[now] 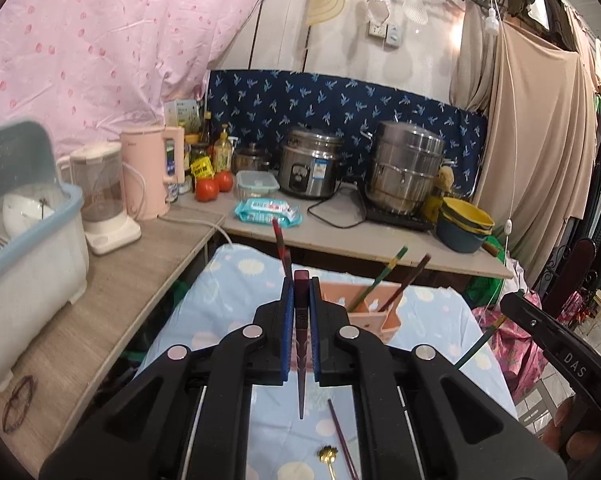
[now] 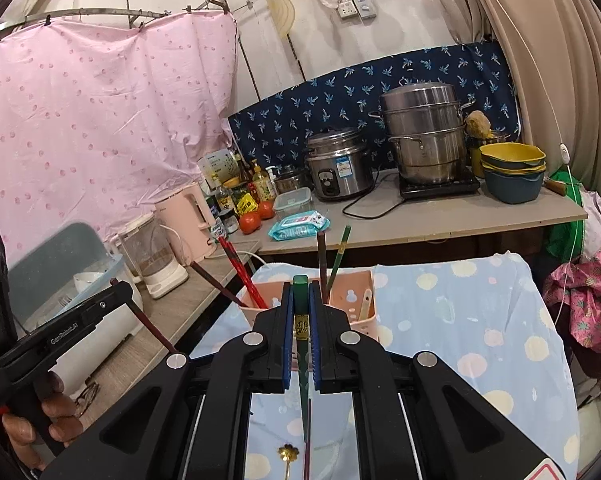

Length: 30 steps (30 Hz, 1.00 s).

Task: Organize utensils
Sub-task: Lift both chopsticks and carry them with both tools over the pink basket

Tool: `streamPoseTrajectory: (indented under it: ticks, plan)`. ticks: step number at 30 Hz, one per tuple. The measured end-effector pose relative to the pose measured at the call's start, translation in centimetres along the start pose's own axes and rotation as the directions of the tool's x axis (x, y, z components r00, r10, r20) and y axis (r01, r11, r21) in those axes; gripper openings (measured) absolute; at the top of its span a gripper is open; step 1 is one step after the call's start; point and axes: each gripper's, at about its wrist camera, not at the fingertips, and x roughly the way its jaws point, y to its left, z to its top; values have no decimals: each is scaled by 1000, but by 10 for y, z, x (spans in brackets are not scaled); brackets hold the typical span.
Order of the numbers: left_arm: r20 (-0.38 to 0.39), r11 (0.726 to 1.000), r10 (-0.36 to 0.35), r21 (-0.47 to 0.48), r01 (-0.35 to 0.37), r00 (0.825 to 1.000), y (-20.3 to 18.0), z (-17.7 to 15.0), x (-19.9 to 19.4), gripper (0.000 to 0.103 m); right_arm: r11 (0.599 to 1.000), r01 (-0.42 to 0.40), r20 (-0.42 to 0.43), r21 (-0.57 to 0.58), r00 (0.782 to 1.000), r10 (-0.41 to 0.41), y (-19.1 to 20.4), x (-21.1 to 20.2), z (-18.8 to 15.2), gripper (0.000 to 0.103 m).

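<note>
- My left gripper [image 1: 300,292] is clamped on a dark red chopstick [image 1: 301,344]
- My right gripper [image 2: 300,296] pinches a green chopstick [image 2: 301,320]
- Pink utensil caddy [image 2: 356,300] just ahead already holds chopsticks
- Gold spoon [image 2: 287,456] and another chopstick [image 1: 340,436] lie on the dotted blue cloth [image 2: 460,320]
- Rice cooker [image 1: 310,168] and steamer pot [image 1: 406,168] stand well behind

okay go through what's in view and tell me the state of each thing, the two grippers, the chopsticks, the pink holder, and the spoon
left gripper: shut on a dark red chopstick.
right gripper: shut on a green chopstick.
pink holder: upright on the cloth, several chopsticks standing in it.
gold spoon: lying loose on the cloth.
maroon chopstick: lying on the cloth beside the spoon.
</note>
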Motion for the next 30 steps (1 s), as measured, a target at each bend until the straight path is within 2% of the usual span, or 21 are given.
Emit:
streamPoseTrajectory:
  ticks: [13, 19, 24, 30]
  plan:
    - [141, 1000, -15, 30, 10, 990, -28, 75, 6, 7, 1000, -22, 132, 13, 991, 20, 4, 17, 82, 7]
    - [156, 999, -10, 45, 3, 988, -34, 92, 28, 7, 1000, -12, 178, 0, 984, 11, 8, 33, 111, 7]
    - [140, 999, 3, 43, -9, 990, -31, 93, 49, 7, 1000, 3, 150, -15, 989, 0, 10, 63, 117, 7]
    - [105, 999, 15, 35, -18, 994, -24, 88, 71, 7, 1000, 10, 81, -29, 997, -8, 11, 98, 106, 7]
